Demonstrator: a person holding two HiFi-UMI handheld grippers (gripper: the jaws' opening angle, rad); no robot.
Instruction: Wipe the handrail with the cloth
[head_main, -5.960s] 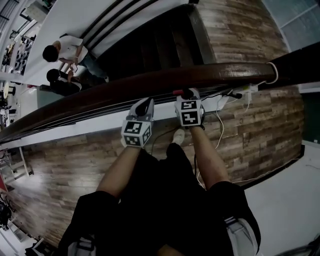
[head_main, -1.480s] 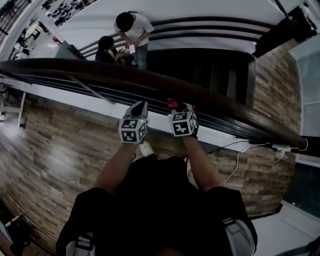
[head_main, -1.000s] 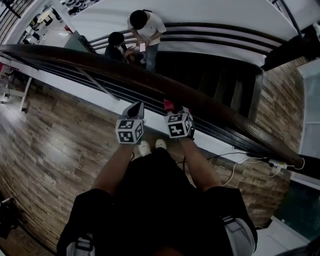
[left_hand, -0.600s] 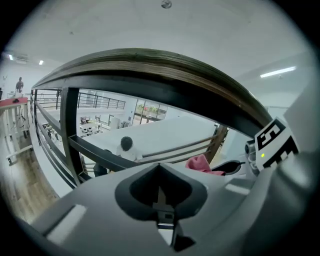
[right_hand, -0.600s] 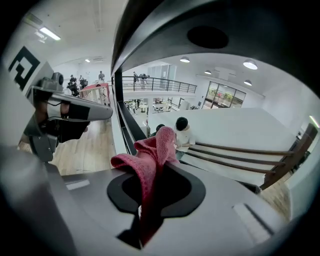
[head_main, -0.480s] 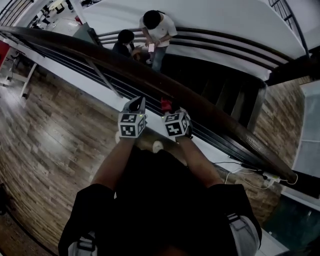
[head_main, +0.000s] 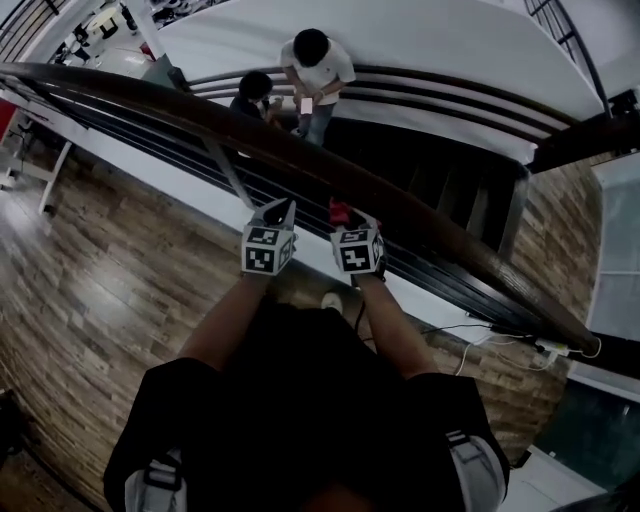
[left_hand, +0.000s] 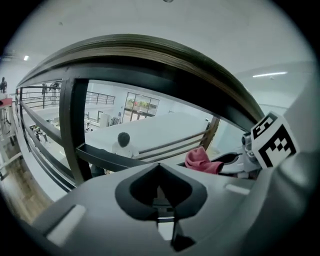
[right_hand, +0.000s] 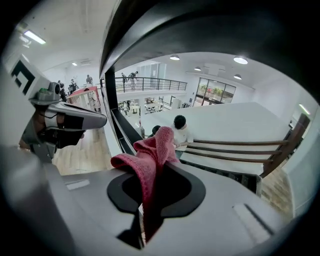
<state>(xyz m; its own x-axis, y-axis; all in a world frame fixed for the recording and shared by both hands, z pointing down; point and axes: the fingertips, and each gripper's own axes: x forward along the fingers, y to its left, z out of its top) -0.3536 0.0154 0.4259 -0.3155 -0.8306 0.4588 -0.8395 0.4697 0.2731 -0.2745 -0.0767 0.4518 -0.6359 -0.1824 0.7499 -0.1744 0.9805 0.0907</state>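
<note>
The dark wooden handrail (head_main: 420, 215) runs from the upper left to the lower right in the head view. My right gripper (head_main: 343, 214) is shut on a red cloth (head_main: 339, 210), just under the rail's near side. In the right gripper view the cloth (right_hand: 150, 156) sticks up from the shut jaws, with the handrail (right_hand: 210, 25) overhead. My left gripper (head_main: 284, 210) is beside it on the left, shut and empty. In the left gripper view the handrail (left_hand: 150, 52) arches above and the cloth (left_hand: 202, 160) shows at the right.
Black rails and a slanted post (head_main: 228, 170) run under the handrail. Two people (head_main: 312, 70) stand on the stairs below. A white power strip with cables (head_main: 545, 348) lies on the wooden floor (head_main: 90, 280) at the right. My shoe (head_main: 333, 300) is by the railing's base.
I have walked along the handrail, so the staircase and the people below have shifted in view. Both grippers stay close under the rail, the right still holding the cloth.
</note>
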